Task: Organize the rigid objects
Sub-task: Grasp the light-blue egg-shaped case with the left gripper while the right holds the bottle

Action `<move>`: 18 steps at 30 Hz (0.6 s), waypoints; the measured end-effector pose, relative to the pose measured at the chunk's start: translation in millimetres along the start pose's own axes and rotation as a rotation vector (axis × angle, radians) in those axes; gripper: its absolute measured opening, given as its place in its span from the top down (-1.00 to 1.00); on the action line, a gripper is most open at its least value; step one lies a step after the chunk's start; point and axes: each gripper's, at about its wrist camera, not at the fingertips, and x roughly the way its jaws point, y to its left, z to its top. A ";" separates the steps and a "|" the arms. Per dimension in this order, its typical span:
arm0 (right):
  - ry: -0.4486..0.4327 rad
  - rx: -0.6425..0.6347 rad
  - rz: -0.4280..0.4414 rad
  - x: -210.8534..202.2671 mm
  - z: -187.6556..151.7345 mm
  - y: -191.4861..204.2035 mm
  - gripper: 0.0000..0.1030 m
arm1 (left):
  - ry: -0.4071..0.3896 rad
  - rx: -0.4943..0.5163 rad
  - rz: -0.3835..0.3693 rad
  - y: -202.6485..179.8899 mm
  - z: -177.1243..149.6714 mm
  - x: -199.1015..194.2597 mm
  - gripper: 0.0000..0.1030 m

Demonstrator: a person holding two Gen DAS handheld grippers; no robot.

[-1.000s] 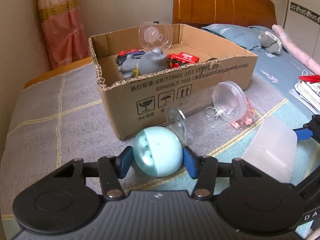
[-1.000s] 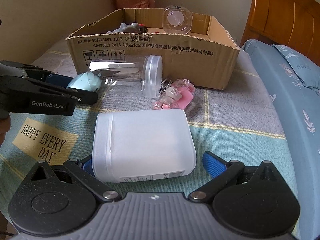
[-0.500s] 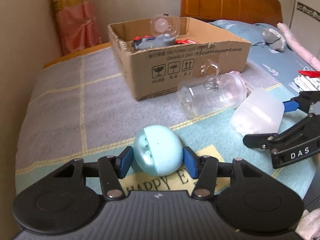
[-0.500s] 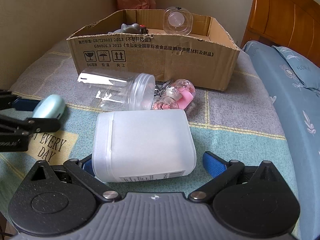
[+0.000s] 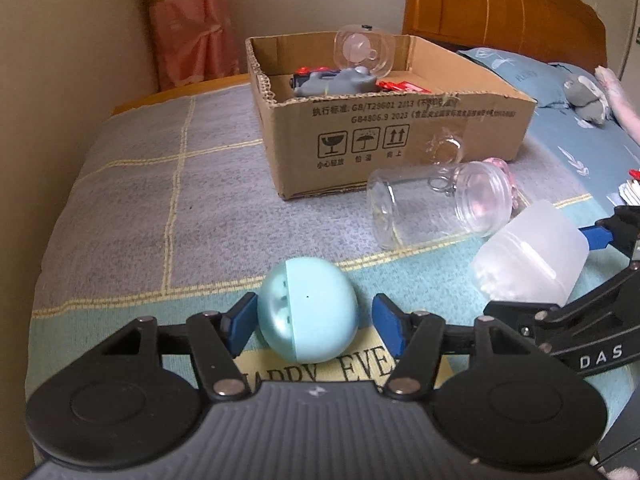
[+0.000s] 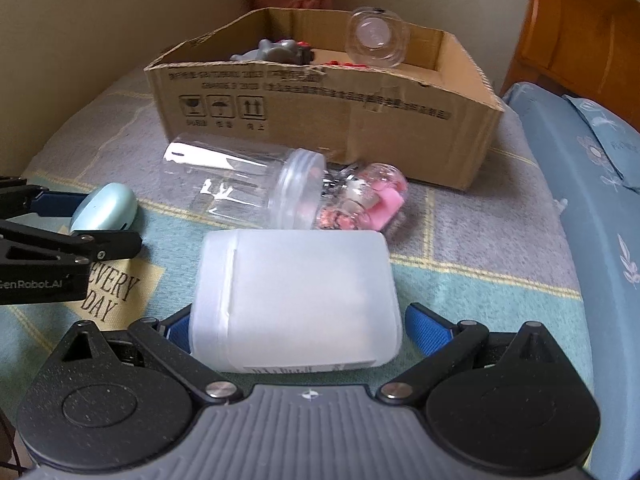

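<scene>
While the left gripper [image 5: 313, 326] stands low over the blanket [image 5: 132, 200] with its jaws opening, the pale blue egg-shaped case [image 5: 308, 314] sits between the blue pads: the left pad lies against or just beside its flank, the right pad is plainly clear of it, so the case reads as released onto the blanket rather than carried. It lies directly ahead of that gripper, well short of the cardboard box [image 5: 384, 140], which stands further along the same line and already holds a grey toy, red toys and a clear lidded pot. The right gripper [image 6: 294, 326] is spread wide either side of the frosted white container [image 6: 296, 300], which lies on its side with its long axis pointing away from the tool, toward the box; the right pad is apart from it, the left pad is partly hidden behind its wall, so contact there cannot be confirmed. Beyond it lie a clear jar [image 6: 240, 190] on its side and a pink globe keyring [image 6: 366, 196] touching the jar's mouth end — both between the container and the box. Judgement: the right hand is nearer the container and squarely aligned across its short width, so closing there is the ready move; the blue case remains the left hand's item — still outside the box
</scene>
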 end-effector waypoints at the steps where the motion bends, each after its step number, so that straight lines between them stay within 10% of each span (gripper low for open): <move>1: 0.003 -0.011 0.009 -0.4 1.6 1.0 -1.00 | 0.000 -0.003 0.002 -0.1 -0.2 -0.2 -0.19; 18: 0.036 -0.159 0.030 -10.1 9.4 5.3 -0.72 | 0.020 0.037 -0.020 4.6 5.7 2.2 -0.01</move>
